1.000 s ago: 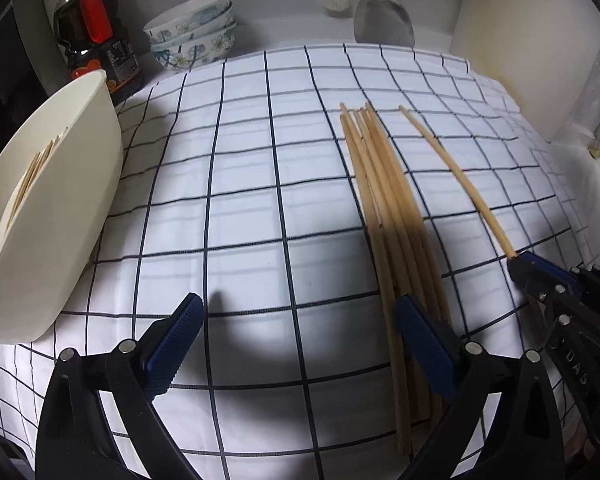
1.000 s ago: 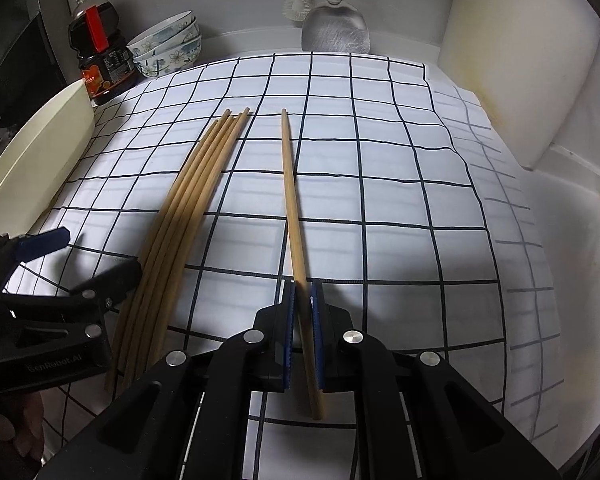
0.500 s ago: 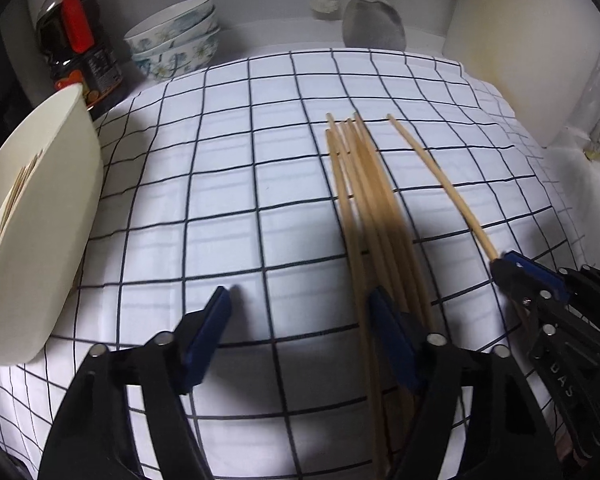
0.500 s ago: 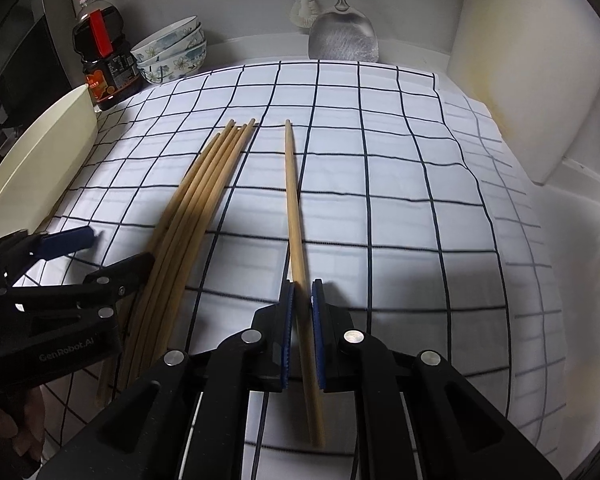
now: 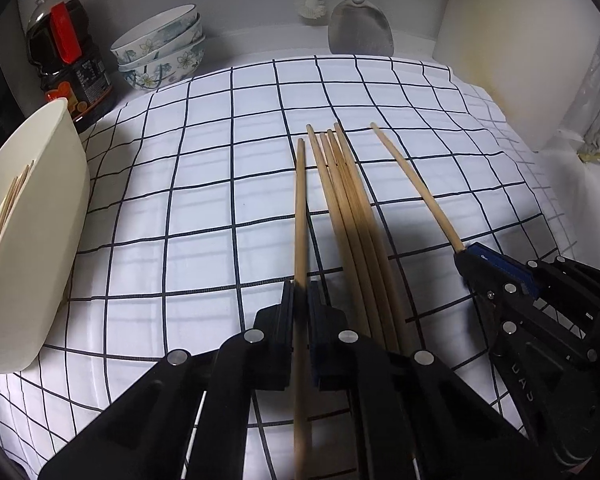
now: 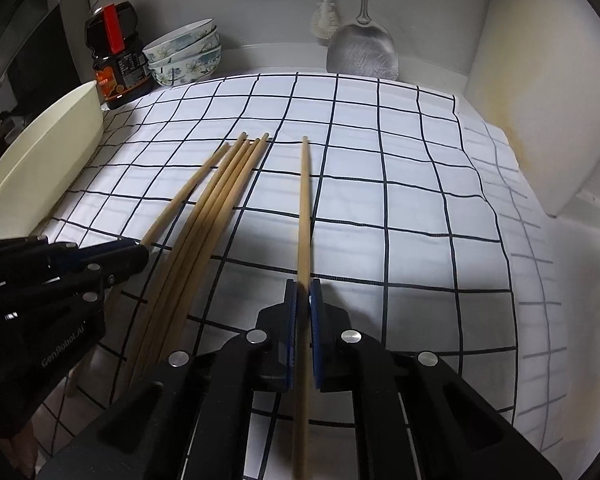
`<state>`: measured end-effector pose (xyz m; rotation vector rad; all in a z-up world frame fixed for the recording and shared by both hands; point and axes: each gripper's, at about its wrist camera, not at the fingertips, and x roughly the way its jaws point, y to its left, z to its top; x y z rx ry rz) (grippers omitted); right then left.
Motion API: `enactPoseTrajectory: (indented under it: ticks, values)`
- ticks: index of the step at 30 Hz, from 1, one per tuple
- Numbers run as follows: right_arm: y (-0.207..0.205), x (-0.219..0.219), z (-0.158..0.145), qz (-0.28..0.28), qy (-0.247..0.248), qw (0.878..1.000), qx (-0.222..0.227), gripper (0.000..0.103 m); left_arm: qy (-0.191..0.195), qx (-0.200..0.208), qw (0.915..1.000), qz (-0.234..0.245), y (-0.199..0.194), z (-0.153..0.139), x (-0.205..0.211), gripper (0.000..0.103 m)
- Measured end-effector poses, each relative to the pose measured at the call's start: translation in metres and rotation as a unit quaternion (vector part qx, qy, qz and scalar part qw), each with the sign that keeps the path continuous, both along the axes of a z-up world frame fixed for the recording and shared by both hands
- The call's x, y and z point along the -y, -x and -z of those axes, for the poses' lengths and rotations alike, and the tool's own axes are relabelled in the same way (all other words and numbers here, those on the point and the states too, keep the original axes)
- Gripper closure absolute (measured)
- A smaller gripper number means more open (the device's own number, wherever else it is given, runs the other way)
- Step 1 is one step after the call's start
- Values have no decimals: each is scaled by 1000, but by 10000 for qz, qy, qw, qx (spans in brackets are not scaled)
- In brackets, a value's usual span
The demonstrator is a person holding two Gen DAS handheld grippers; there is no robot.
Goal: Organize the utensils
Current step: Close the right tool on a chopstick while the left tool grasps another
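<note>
Bowls (image 5: 160,52) and bottle (image 5: 66,52) behind chopsticks (image 5: 348,208)

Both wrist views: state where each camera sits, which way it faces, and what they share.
Left wrist: rides the left gripper, angled down over the checked cloth; its fingers clamp one chopstick; right gripper at right.
Right wrist: rides the right gripper, same downward slant; it clamps its own chopstick; left gripper at left.
Shared: loose chopsticks, cream bin, stacked bowls, metal spatula.
</note>
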<state>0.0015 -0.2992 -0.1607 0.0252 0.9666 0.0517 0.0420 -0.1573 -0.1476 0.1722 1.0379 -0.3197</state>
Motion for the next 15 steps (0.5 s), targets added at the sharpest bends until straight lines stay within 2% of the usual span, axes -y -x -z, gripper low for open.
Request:
enactPoseTrajectory:
  ticks: [6, 15]
  values:
    - [10, 8, -4, 228, -494, 9985, -109, 97, 63, -180, 9998, -8, 2, -1, -5, 96]
    - [24, -2, -26, 308, -731, 9967, -143, 97, 131, -248, 9996, -14, 11, -22, -25, 96]
